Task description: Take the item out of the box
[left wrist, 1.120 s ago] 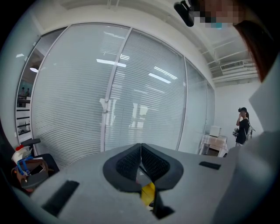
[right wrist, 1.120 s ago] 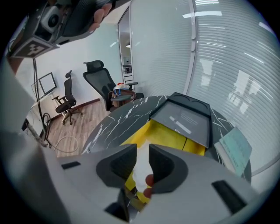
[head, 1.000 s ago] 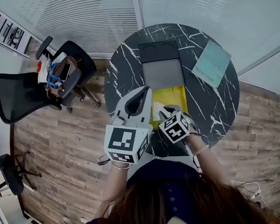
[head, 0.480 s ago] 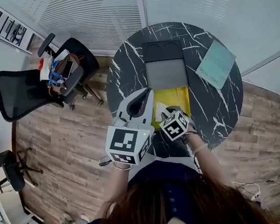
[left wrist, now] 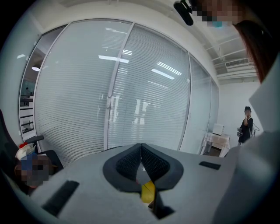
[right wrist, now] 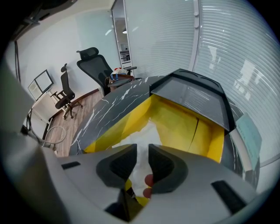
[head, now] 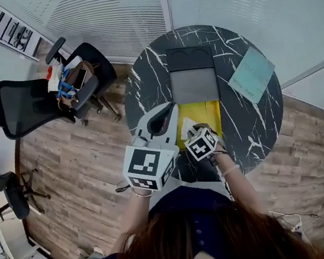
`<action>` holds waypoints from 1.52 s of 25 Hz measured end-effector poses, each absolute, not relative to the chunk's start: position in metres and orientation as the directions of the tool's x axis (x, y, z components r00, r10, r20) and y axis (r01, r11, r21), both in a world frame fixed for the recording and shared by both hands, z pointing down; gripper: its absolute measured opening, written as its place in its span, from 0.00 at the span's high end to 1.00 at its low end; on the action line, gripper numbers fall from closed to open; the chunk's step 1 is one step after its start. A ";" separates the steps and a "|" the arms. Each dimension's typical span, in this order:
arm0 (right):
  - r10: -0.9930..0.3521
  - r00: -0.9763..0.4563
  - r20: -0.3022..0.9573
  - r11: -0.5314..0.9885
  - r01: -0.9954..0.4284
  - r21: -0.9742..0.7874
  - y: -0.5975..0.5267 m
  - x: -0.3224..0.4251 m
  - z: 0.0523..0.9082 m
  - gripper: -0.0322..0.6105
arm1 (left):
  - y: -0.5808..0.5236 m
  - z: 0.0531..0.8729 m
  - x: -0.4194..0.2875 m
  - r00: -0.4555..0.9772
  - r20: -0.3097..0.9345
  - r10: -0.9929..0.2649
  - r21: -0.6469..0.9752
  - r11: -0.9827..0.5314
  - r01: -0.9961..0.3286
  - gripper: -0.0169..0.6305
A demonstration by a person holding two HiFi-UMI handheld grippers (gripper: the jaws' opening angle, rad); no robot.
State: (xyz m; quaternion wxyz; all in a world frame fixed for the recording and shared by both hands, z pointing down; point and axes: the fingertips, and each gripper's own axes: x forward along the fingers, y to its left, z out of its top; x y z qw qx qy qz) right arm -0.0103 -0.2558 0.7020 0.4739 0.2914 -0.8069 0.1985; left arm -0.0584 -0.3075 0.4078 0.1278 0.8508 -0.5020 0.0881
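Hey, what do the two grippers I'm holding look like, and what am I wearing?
The left gripper and right gripper have light grey moulded bodies with black ribbed pads. Each carries a white cube with black square markers. The top is dark blue.

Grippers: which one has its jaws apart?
The right gripper: its jaws stand apart, with the white wrapping in the yellow box showing between them. The left gripper has its jaws together.

Box (head: 206, 112) on table (head: 144, 89), item (right wrist: 148, 130) inside, lid (head: 194, 84) behind, chair (head: 21, 107) left
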 end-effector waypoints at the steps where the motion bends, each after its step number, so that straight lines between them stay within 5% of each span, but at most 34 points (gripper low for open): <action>1: -0.288 -0.378 0.880 0.747 -0.664 -0.040 -0.257 -0.010 0.702 0.83 | -0.307 0.407 -0.058 0.481 0.278 -0.832 0.129 -0.464 -0.877 0.93; 38: -0.573 -0.376 0.728 0.621 -0.779 0.086 -0.274 0.004 0.620 0.91 | -0.264 0.378 -0.062 0.507 0.203 -0.838 0.098 -0.497 -0.862 0.93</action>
